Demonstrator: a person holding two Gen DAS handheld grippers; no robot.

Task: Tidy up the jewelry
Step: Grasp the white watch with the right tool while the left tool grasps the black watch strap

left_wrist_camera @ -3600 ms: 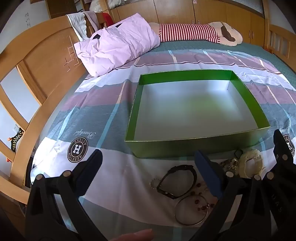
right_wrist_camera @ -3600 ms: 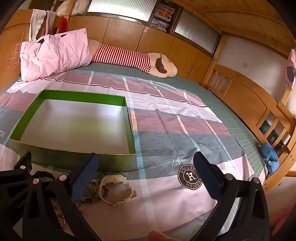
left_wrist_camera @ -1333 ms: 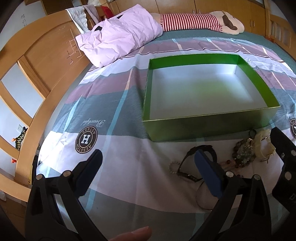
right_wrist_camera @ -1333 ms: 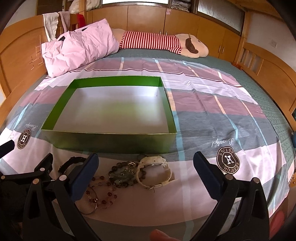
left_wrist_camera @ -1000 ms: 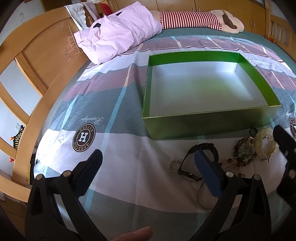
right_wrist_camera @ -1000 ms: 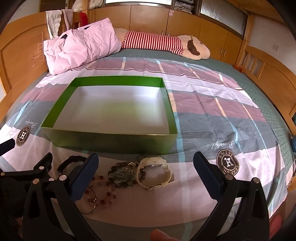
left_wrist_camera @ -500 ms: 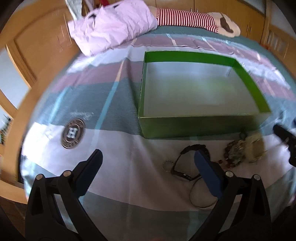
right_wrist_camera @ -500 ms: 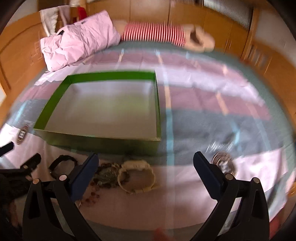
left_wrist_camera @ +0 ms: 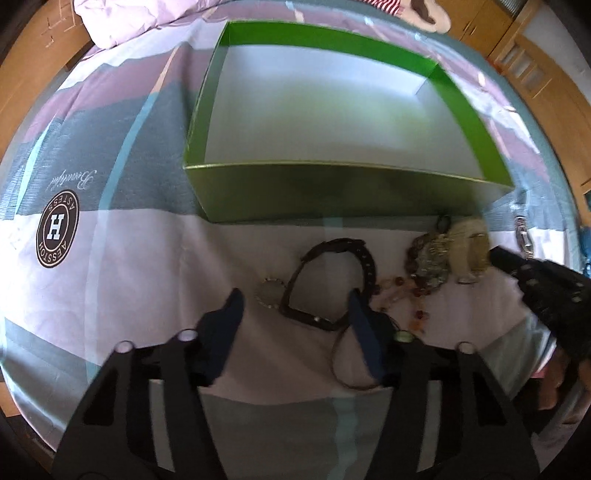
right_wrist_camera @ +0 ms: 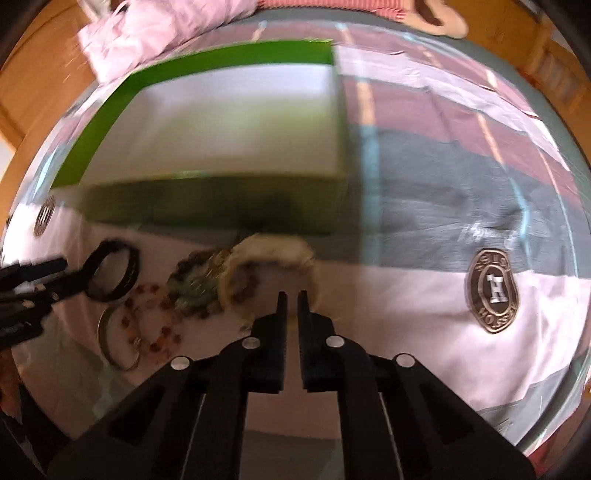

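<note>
An empty green box [left_wrist_camera: 332, 192] [right_wrist_camera: 207, 210] with a white floor sits on the striped bedspread. Jewelry lies in front of it: a black watch [left_wrist_camera: 332, 280] [right_wrist_camera: 112, 273], a small beaded ring [left_wrist_camera: 270, 291], a green bead bracelet [left_wrist_camera: 428, 264] [right_wrist_camera: 194, 282], a cream watch [left_wrist_camera: 469, 251] [right_wrist_camera: 269, 266], amber beads [right_wrist_camera: 151, 321] and a metal bangle [right_wrist_camera: 110, 343]. My left gripper [left_wrist_camera: 293, 306] is open, low over the black watch, its fingers on either side of it. My right gripper [right_wrist_camera: 292, 295] has its jaws nearly together just over the cream watch's near band; the view is blurred.
The bedspread carries round "H" logos [left_wrist_camera: 58, 228] [right_wrist_camera: 493, 290]. A pink pillow [right_wrist_camera: 159, 33] and a striped plush toy [left_wrist_camera: 417, 7] lie beyond the box. Wooden bed rails [left_wrist_camera: 22, 70] run along the left side.
Both grippers have dropped forward and down toward the jewelry. The left jaws have narrowed around the black watch. The right jaws have gone from wide open to nearly shut at the cream watch.
</note>
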